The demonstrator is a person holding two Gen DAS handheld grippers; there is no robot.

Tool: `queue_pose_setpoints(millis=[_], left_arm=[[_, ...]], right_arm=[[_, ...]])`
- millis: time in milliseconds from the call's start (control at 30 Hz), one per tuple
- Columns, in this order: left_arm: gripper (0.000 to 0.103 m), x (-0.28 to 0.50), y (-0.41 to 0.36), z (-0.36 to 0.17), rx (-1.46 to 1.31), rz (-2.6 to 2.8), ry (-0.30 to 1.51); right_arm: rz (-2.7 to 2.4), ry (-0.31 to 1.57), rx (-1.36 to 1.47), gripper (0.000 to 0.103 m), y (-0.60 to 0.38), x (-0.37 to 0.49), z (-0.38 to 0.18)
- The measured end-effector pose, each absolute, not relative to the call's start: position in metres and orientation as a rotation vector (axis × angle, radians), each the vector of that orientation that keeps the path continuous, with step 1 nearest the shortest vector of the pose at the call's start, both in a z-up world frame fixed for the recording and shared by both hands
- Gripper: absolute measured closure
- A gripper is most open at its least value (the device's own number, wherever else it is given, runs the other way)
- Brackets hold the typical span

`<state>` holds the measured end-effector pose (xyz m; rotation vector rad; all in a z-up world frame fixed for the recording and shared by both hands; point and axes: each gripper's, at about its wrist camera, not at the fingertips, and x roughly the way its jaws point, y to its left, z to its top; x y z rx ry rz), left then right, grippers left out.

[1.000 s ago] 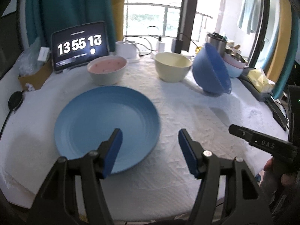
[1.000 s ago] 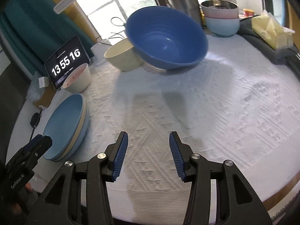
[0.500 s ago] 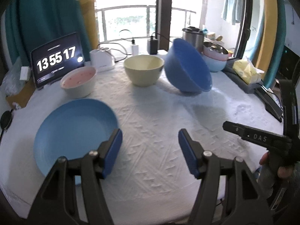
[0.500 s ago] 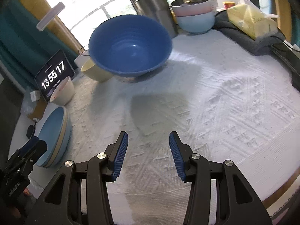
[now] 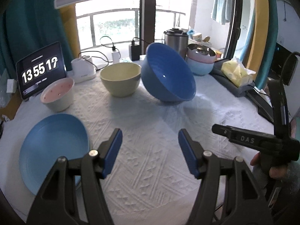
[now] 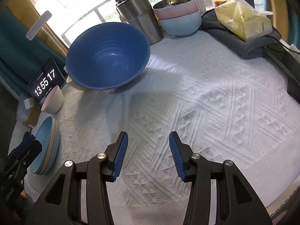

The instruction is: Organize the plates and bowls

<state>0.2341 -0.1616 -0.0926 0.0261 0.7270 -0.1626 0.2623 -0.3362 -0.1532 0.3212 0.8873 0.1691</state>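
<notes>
Blue bowl (image 5: 167, 75) tipped on edge mid-bench beside cream bowl (image 5: 121, 78), could roll or topple if nudged. Left tongs (image 5: 150, 153) released, empty, angled down near blue plate (image 5: 53, 150). Right view: right tongs (image 6: 148, 156) gaping, empty, tilted down over bare cloth (image 6: 215, 103).

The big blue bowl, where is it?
In the left wrist view the big blue bowl sits tilted at the table's far middle, right of the cream bowl, before the steel pot.
</notes>
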Motion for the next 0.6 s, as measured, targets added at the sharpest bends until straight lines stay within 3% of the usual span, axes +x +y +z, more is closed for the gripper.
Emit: queue_pose_setpoints(millis=[600], left_arm=[[0.040, 0.295, -0.180, -0.095, 0.032, -0.190, 0.708]], right_arm=[[0.175, 0.856, 0.319, 0.055, -0.349, 0.311, -0.144]])
